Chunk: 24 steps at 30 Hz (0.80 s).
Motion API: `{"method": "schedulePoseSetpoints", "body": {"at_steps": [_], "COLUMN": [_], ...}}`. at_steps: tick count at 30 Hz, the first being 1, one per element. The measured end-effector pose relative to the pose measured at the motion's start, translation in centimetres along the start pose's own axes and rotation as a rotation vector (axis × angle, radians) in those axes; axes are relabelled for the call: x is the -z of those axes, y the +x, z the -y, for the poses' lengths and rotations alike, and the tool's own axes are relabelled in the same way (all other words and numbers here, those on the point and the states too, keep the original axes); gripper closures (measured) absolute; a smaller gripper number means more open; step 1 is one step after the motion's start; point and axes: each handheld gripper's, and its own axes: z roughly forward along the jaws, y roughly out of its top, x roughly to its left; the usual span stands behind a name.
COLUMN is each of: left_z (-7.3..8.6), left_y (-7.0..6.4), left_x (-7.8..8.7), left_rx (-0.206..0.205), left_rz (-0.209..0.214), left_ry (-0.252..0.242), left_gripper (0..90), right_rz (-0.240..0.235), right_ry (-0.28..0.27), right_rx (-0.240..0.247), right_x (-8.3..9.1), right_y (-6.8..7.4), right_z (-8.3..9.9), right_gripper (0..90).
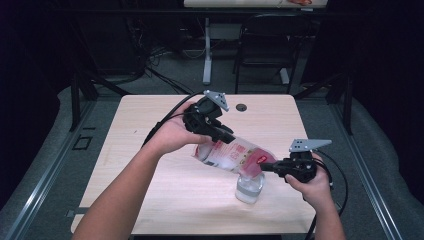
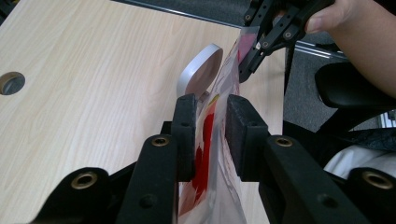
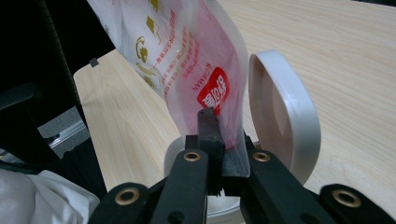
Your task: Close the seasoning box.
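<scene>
Left gripper (image 1: 226, 138) and right gripper (image 1: 266, 166) each pinching 1 end of tilted pouch (image 1: 232, 154) over jar (image 1: 249, 187).

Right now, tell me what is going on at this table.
A person holds a gripper in each hand, and both are clamped on one plastic pouch with red print. The left gripper grips its raised end, and the right gripper pinches its lower end. The pouch slants down toward a small clear jar on the table, whose white hinged lid stands open. Whether anything is pouring cannot be told.
</scene>
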Motion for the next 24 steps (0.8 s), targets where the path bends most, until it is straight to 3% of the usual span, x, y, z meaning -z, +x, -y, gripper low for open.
{"method": "schedulePoseSetpoints", "body": {"at_steps": [17,24], "left_z": [0.8,1.5], "left_y": [0.1,0.4], "left_x": [0.2,0.4], "left_rx": [0.004,0.017], "left_rz": [0.003,-0.002], "left_ry": [-0.022,-0.010], "left_gripper": [59.6,61.4], "right_rz": [-0.004,0.000], "right_ry": [-0.001,0.000], "right_rx": [-0.008,-0.008], "right_x": [0.0,0.1], "right_y": [-0.1,-0.2], "right_z": [0.1,0.1], "right_gripper": [90.0,90.0]}}
